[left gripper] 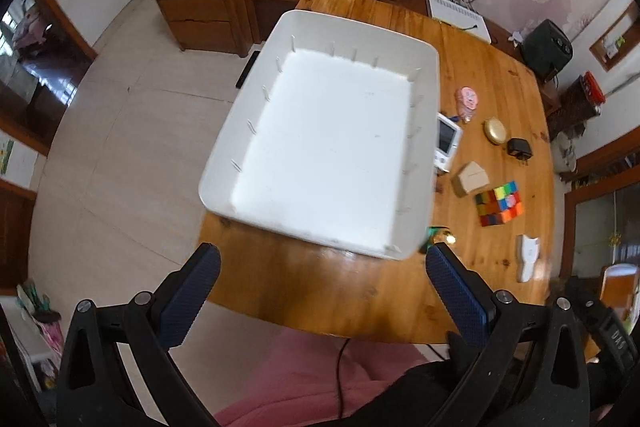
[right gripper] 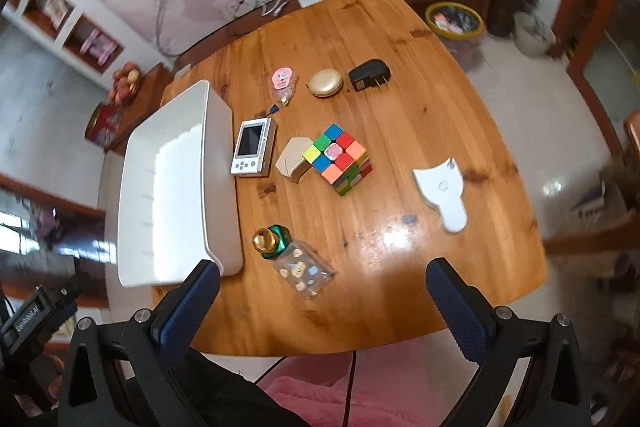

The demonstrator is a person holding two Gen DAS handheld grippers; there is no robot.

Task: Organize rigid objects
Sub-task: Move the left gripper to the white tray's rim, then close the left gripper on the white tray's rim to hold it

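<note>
Both the left gripper (left gripper: 322, 273) and right gripper (right gripper: 322, 281) hover with jaws apart and empty, while the white bin (left gripper: 240, 131) sits empty at the tabletop (right gripper: 420, 67) edge, evidently staged to receive the cube (right gripper: 338, 159) and neighbouring items lying beside it.

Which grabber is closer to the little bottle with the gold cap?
Right. The right gripper hovers just before the bottle; the left gripper faces the white bin beside it.

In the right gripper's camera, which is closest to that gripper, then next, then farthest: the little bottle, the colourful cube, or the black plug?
1. Bottle: just ahead of the right gripper, slightly left.
2. Cube: mid-table.
3. Plug: far side.
</note>
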